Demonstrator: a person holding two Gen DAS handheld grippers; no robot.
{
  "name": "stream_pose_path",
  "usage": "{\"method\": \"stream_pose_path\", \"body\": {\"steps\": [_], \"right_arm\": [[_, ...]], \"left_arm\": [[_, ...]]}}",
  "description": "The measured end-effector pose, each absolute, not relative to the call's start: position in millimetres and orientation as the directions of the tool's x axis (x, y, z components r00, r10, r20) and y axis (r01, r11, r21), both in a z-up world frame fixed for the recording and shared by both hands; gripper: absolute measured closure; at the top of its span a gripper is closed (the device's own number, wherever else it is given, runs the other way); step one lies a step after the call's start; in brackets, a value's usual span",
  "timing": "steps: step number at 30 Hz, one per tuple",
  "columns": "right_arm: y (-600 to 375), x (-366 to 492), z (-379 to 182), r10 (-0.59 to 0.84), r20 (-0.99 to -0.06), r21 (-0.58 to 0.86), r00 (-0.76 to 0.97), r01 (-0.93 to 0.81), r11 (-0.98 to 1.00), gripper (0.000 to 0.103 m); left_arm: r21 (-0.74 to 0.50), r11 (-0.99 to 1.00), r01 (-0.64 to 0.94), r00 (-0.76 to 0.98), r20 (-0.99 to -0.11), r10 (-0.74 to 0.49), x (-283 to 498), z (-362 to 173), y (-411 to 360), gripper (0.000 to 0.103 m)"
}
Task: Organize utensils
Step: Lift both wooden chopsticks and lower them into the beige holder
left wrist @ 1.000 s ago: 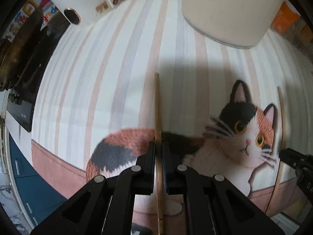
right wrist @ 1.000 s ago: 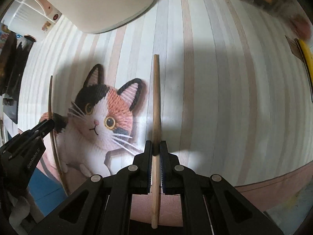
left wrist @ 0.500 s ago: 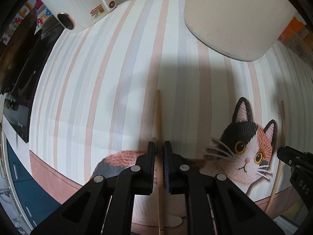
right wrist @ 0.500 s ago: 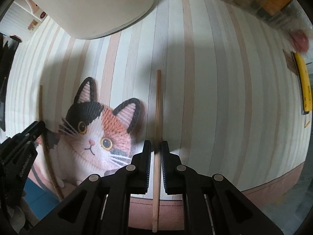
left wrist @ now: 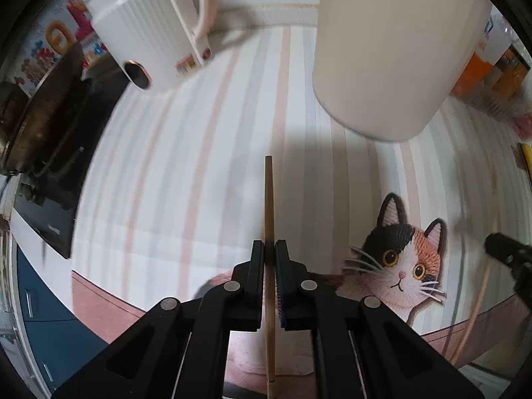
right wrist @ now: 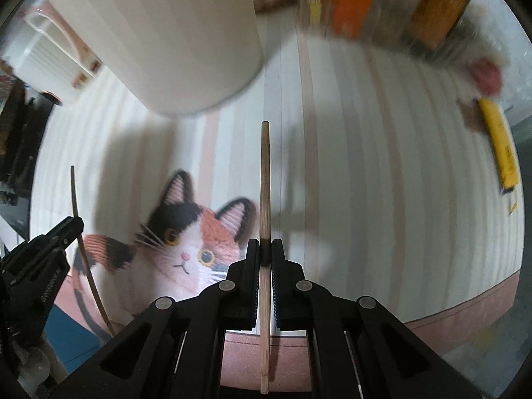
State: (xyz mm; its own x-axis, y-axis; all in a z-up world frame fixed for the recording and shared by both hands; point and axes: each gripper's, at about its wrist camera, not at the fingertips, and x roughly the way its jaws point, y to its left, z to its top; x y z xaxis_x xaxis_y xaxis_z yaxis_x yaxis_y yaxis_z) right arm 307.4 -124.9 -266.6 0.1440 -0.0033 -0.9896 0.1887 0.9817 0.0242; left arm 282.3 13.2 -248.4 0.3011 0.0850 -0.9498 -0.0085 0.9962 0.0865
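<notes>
A: What has the left claw (left wrist: 270, 249) got?

B: It is clenched on a chopstick (left wrist: 268, 199), which points toward the cream holder (left wrist: 392, 50) above the striped cat mat (left wrist: 166, 183).

A: And the right claw (right wrist: 265, 247)?

B: Clenched on the other stick (right wrist: 265, 179), raised over the mat, just beside the holder.

Striped cat-print mat (left wrist: 206, 173); white ribbed kettle (left wrist: 143, 33); orange cartons (right wrist: 355, 3); yellow pen (right wrist: 500, 146)
</notes>
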Motion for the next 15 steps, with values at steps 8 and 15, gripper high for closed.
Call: {"method": "stream_pose_path", "body": {"steps": [8, 15], "right_arm": [[-134, 292, -201, -0.041, -0.935, 0.026, 0.351, 0.185, 0.982, 0.096], [-157, 287, -170, -0.025, -0.896, 0.073, 0.444, 0.203, 0.976, 0.096]], "left_arm": [[0.038, 0.999, -0.026, 0.400, -0.915, 0.045, 261, -206, 15, 0.099], [-0.004, 0.999, -0.043, 0.452, -0.892, 0.016, 255, -176, 21, 0.099]]}}
